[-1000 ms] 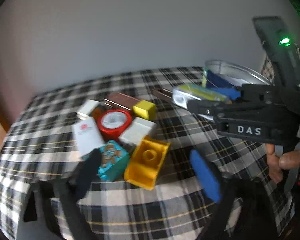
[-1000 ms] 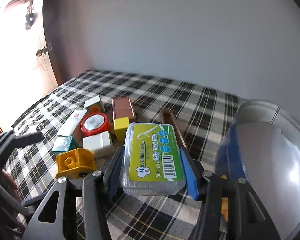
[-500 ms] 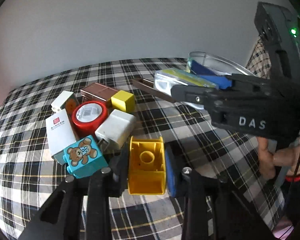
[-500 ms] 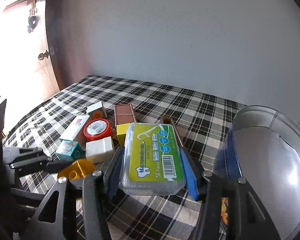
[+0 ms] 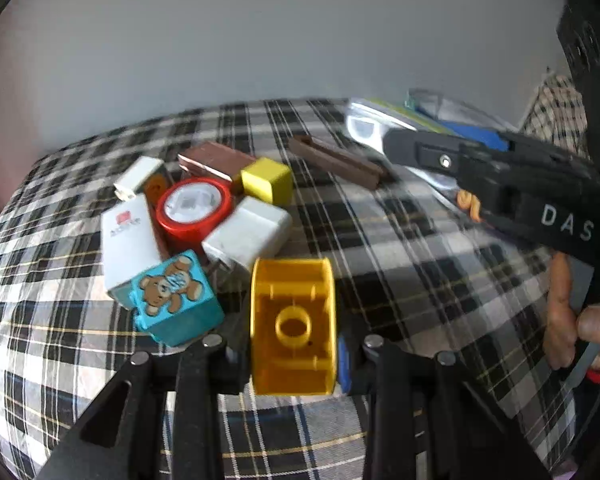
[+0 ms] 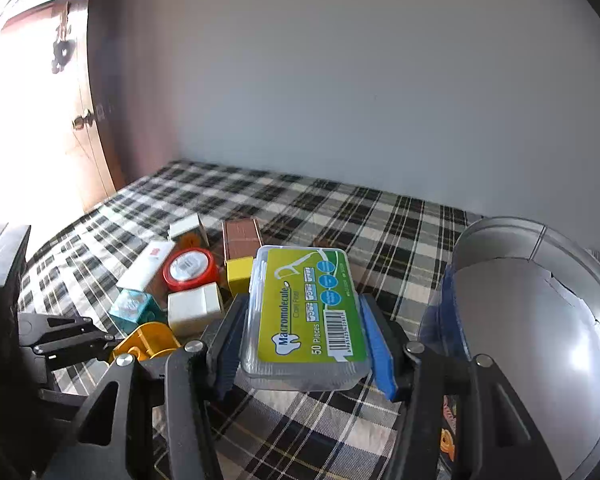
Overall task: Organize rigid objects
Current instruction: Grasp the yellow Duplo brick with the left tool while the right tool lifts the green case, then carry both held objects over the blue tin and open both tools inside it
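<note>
My left gripper [image 5: 294, 350] is shut on a hollow yellow toy block [image 5: 293, 322], its open underside facing the camera, just in front of the pile on the plaid cloth [image 5: 400, 248]. From the right wrist view the same yellow block [image 6: 146, 342] shows at lower left between the left gripper's fingers. My right gripper [image 6: 304, 344] is shut on a clear floss-pick box with a green label [image 6: 306, 312], held above the cloth. In the left wrist view that floss-pick box [image 5: 376, 126] appears at upper right in the black right gripper.
The pile holds a teal bear block [image 5: 176, 298], a white box [image 5: 128, 242], a red-rimmed round tin [image 5: 194, 210], a white charger [image 5: 248, 236], a yellow cube [image 5: 266, 180] and a brown box [image 5: 214, 162]. A brown bar [image 5: 336, 160] lies apart. A clear bin [image 6: 540, 320] stands right.
My left gripper went from open behind the yellow block to shut on it, and the block now sits closer in the view. The right gripper kept still with the floss-pick box.
</note>
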A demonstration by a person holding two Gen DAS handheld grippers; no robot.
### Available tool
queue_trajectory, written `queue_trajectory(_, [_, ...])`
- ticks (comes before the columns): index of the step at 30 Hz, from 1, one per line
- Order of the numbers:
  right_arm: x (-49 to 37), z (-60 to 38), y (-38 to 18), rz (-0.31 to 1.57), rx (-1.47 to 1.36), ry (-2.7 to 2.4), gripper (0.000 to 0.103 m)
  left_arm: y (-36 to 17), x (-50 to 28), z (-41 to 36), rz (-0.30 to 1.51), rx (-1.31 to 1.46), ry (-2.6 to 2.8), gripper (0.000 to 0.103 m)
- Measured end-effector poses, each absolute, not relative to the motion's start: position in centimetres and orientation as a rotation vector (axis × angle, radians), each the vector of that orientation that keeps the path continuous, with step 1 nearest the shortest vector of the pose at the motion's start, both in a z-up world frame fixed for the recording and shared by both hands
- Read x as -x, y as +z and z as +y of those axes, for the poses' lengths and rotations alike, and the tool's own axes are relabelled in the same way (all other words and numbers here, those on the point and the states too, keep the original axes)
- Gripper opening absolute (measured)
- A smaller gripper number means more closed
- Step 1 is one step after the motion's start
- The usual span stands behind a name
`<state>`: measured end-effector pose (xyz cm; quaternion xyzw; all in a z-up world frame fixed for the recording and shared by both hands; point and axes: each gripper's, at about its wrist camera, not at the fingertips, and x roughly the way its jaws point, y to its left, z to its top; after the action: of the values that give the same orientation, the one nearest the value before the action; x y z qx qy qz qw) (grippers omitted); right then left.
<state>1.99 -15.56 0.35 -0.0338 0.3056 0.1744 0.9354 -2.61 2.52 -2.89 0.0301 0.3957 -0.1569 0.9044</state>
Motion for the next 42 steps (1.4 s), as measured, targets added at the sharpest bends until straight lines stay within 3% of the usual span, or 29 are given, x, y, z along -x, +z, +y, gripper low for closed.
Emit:
queue_trajectory(10, [-0.6, -18.0, 3.0, 0.495, -0.037, 0.361, 0.056, -0.7, 2.8, 2.7, 0.689, -0.027, -0.307, 0.030])
queue_trajectory(19, [-0.8, -18.0, 3.1, 0.496, -0.040, 0.343, 0.056, -3.6, 1.7, 2.3, 0.844, -0.036, -0.285, 0.033])
queue_trajectory(25, [-1.0, -17.8, 2.9, 0.502, -0.033, 0.324, 0.056, -3.3, 1.8, 2.9, 0.839, 0.000, -0.296, 0.030])
queue_trajectory(34, [0.0, -19.4, 4.1, 0.428, -0.061, 0.319, 0.056, -0.7, 2.6, 2.4, 0.723, -0.003, -0.283, 0.030])
queue_trajectory(42, [1.1, -25.3, 4.4, 0.366, -0.052, 0.217, 0.056, 3.0, 1.8, -2.7, 0.613, -0.015, -0.357, 0.030])
